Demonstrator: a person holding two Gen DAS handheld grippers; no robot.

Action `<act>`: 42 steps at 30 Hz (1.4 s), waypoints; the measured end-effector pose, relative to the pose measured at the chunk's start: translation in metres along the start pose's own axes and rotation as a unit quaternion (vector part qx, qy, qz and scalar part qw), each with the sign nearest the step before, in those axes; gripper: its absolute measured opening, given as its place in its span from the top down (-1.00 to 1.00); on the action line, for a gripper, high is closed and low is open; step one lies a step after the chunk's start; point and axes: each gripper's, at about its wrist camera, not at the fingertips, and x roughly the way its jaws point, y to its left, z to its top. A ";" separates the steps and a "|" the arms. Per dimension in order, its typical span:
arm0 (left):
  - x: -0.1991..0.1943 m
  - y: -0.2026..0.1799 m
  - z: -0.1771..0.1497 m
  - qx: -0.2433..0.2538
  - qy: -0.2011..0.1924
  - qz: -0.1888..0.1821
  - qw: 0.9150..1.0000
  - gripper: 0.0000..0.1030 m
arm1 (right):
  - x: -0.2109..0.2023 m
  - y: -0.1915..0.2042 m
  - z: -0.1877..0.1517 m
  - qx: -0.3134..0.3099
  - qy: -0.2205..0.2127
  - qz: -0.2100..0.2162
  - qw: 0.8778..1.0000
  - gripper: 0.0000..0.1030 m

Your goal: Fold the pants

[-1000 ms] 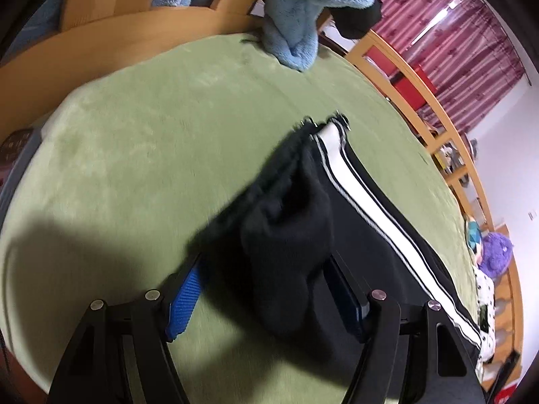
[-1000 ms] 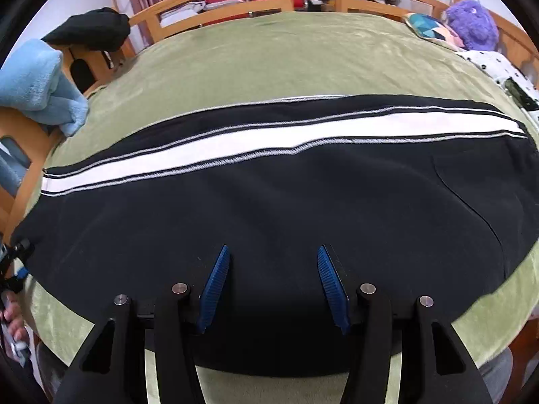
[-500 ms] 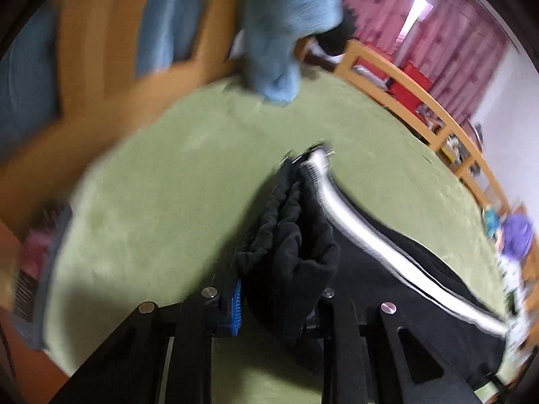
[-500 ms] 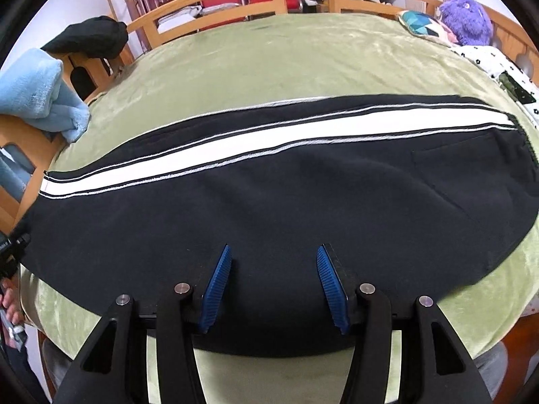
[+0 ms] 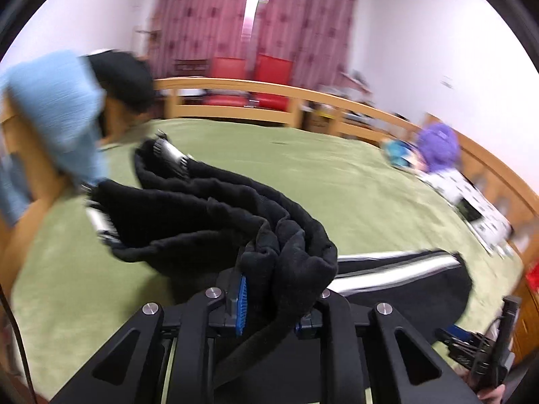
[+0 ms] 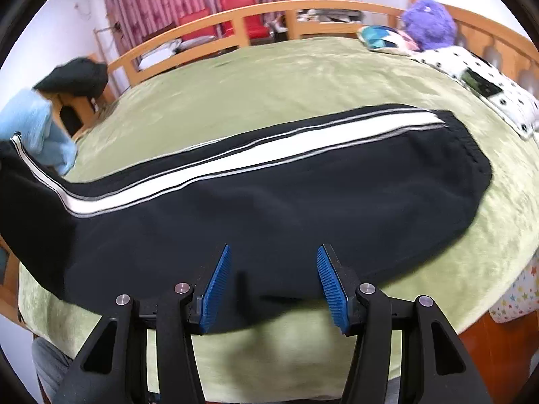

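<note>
Black pants (image 6: 286, 202) with a white side stripe lie along the green bed, folded leg over leg. My left gripper (image 5: 273, 298) is shut on the bunched leg-cuff end of the pants (image 5: 219, 215) and holds it lifted above the bed; in the right wrist view that end rises at the far left. The waist end (image 6: 468, 155) lies flat at the right. My right gripper (image 6: 274, 284) is open and empty, over the near edge of the pants at mid-length.
The green blanket (image 6: 269, 67) covers a bed with a wooden rail (image 6: 242, 20). A light blue towel (image 5: 54, 107) and a dark garment (image 5: 124, 77) hang at the foot end. A purple plush (image 6: 427, 23) and a dotted pillow (image 6: 481, 84) lie at the head end.
My left gripper closed on the leg-cuff end, lifted it off the bed and swung toward the waist end. My right gripper stayed open and drew back a little.
</note>
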 end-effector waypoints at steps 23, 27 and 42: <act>0.047 -0.035 -0.077 0.037 0.137 -0.010 0.990 -0.47 | 0.035 -0.013 0.009 0.009 0.034 0.134 0.990 -0.05; 0.036 0.004 -0.079 -0.002 0.146 0.012 0.989 -0.47 | 0.061 0.020 0.014 0.000 0.062 0.157 0.986 -0.14; 0.022 0.085 -0.095 -0.117 0.140 0.021 0.983 -0.47 | 0.029 0.013 0.016 0.002 0.027 0.164 0.986 0.66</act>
